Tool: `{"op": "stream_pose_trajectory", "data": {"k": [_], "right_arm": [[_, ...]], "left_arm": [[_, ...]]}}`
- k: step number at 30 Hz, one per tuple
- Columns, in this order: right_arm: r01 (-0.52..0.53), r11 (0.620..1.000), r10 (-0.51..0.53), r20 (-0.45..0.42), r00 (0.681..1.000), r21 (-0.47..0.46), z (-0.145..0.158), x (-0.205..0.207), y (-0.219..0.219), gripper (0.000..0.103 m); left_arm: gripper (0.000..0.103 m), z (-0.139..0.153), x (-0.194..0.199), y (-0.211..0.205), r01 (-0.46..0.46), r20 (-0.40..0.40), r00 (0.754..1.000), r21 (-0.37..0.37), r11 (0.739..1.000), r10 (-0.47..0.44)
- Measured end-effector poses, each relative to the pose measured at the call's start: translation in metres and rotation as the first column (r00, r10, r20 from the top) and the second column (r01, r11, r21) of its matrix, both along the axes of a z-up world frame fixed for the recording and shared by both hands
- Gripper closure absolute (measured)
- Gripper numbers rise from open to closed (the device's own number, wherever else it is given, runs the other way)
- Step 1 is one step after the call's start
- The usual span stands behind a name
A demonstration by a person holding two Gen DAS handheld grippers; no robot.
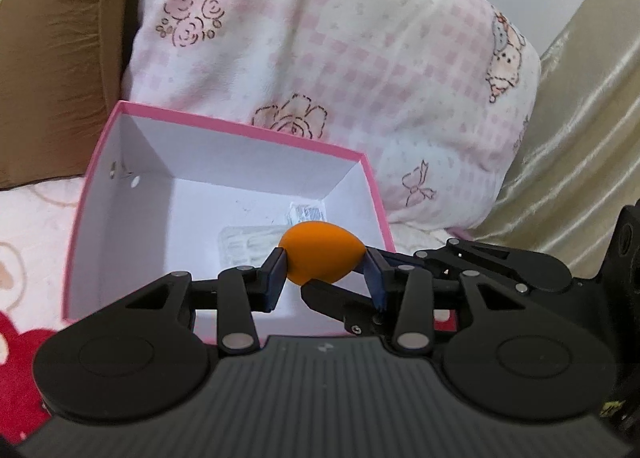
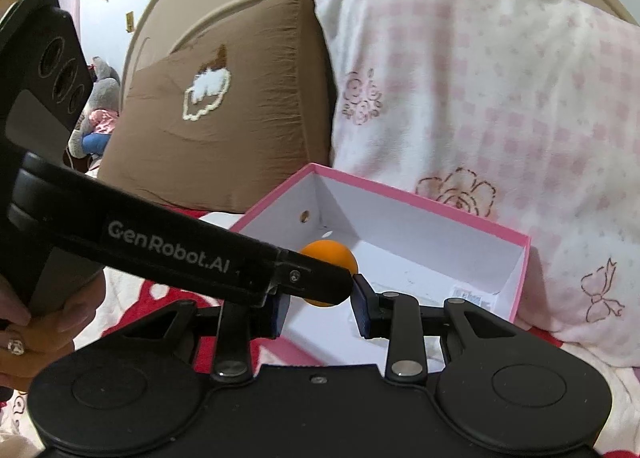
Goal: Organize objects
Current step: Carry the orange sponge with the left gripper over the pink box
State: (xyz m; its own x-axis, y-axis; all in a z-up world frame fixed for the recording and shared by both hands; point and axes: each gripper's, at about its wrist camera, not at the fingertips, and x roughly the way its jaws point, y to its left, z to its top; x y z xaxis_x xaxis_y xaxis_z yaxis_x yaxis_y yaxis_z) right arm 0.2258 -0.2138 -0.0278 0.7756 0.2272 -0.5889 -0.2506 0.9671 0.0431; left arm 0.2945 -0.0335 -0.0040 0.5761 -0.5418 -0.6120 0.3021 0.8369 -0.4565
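Above an open pink-rimmed white cardboard box (image 1: 224, 193) on the bed, the left gripper (image 1: 326, 264) clamps an orange egg-shaped sponge (image 1: 322, 254). The right gripper (image 2: 320, 306) stands narrowed and empty alongside. Placing seems under way; next, lower and release inside.

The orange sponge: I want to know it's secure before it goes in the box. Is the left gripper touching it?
Touching. In the left wrist view, both blue pads of the left gripper press against the sides of the orange sponge, above the pink box.
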Motion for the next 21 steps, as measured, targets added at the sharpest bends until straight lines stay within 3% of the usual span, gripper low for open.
{"op": "stream_pose_trajectory", "data": {"k": [5, 9, 12, 21], "right_arm": [[0.010, 1.000, -0.011, -0.046, 0.999, -0.013, -0.011, 0.034, -0.017, 0.065], [0.032, 0.999, -0.034, -0.137, 0.990, -0.012, -0.030, 0.064, -0.030, 0.065], [0.031, 0.999, -0.023, -0.170, 0.985, 0.045, -0.040, 0.078, -0.043, 0.065], [0.074, 0.996, -0.083, -0.210, 0.974, -0.052, -0.048, 0.113, -0.055, 0.065]], "left_arm": [[0.061, -0.008, 0.040, -0.011, -0.005, -0.032, 0.999, -0.018, 1.000, 0.004], [0.061, -0.011, 0.069, -0.018, -0.001, -0.057, 0.998, -0.069, 0.998, -0.003], [0.061, -0.019, 0.088, -0.028, -0.006, -0.076, 0.997, -0.028, 1.000, 0.004], [0.061, -0.057, 0.116, -0.032, -0.038, -0.166, 0.986, -0.057, 0.998, 0.028]]}}
